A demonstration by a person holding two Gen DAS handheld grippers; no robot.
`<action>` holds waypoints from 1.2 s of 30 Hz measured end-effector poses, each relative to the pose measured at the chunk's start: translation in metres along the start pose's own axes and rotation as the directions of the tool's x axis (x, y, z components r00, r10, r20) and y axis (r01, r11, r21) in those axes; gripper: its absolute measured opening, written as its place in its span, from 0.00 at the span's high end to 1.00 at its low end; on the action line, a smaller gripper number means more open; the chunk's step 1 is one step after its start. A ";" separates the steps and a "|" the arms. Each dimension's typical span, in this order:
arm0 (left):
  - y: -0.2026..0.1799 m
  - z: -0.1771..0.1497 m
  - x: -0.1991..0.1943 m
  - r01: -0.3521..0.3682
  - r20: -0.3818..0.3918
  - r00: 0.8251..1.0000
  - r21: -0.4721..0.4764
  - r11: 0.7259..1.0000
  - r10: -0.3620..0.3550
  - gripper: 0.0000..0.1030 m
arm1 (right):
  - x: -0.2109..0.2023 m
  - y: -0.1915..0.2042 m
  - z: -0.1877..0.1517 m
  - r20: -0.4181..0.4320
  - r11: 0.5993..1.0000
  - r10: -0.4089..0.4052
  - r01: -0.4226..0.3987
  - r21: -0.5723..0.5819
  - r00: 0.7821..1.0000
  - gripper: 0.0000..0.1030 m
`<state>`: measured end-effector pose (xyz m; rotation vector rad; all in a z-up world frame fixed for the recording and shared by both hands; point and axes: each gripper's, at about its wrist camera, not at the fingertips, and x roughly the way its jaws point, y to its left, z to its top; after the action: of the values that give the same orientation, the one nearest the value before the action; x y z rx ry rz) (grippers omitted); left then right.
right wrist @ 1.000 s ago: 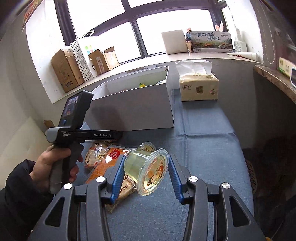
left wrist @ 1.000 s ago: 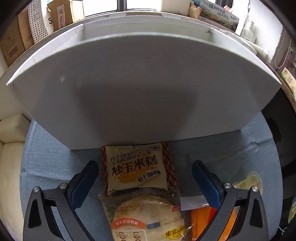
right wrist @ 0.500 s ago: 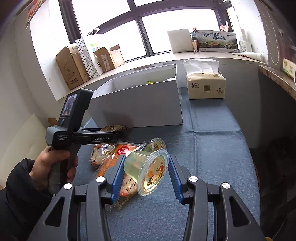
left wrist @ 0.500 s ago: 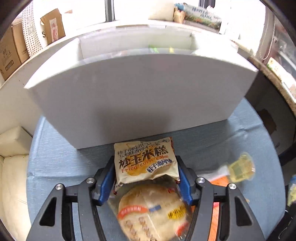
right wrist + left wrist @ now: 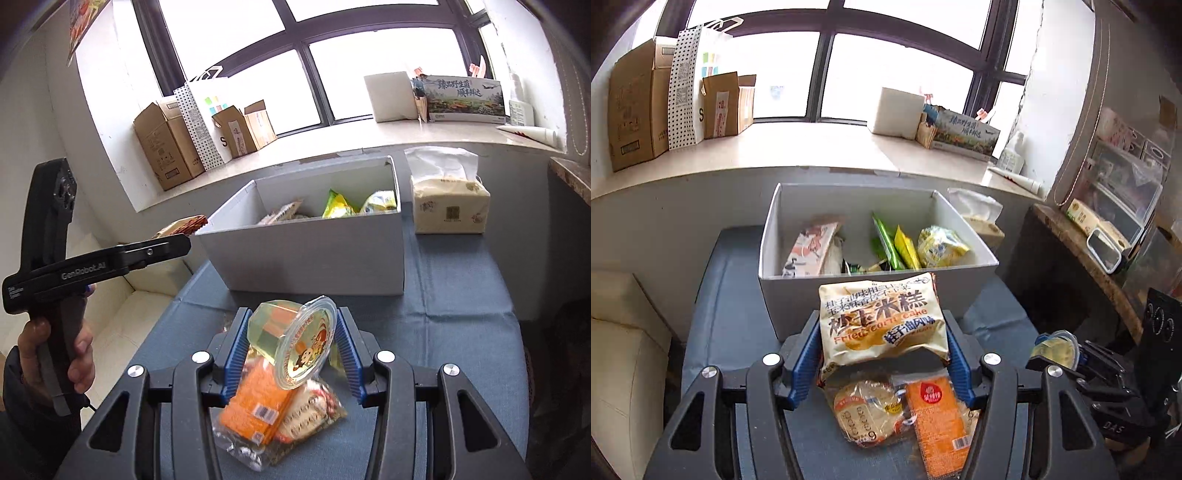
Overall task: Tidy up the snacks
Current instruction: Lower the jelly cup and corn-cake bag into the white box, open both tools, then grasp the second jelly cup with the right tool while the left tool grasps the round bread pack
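i have the left gripper (image 5: 882, 354) clenched on the fried corn cake packet (image 5: 881, 321), which hangs above the table just in front of the white box (image 5: 798, 295). the right gripper (image 5: 291, 350) is clamped on a jelly cup (image 5: 295, 339), also in front of the box and off the cloth. my worry with the packet is its soft, puffy film: it could slide out of the pads or catch the box's near wall if i carry it in too low. the cup is tilted, held across its rim, and might pivot out. two more snacks, a round bun pack (image 5: 868, 410) and an orange packet (image 5: 934, 417), lie on the table in front of the box. readable: "fried corn cake" on my packet, "genrobot.ai" on the left gripper's arm in the right view. the tissue pack (image 5: 448, 210) beside the box has print i can't read.
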<state>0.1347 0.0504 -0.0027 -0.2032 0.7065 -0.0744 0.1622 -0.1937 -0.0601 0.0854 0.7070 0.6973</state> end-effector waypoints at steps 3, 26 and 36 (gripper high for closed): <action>0.013 0.034 0.003 -0.020 0.015 1.000 0.003 1.000 0.020 0.37 | 0.013 0.001 0.038 0.017 1.000 0.005 -0.005 -0.010 1.000 0.52; 0.050 0.077 0.135 -0.136 -0.132 0.981 0.045 0.990 0.141 0.00 | 0.121 -0.048 0.150 -0.046 0.995 -0.087 0.089 0.049 0.995 0.00; 0.030 0.071 0.082 -0.109 -0.061 0.991 0.102 0.989 0.116 0.00 | 0.075 -0.027 0.142 0.035 0.999 -0.048 0.048 -0.002 0.998 0.00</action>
<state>0.2434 0.0800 -0.0086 -0.0665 0.7782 -0.0079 0.3070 -0.1464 -0.0019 0.0774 0.6722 0.6493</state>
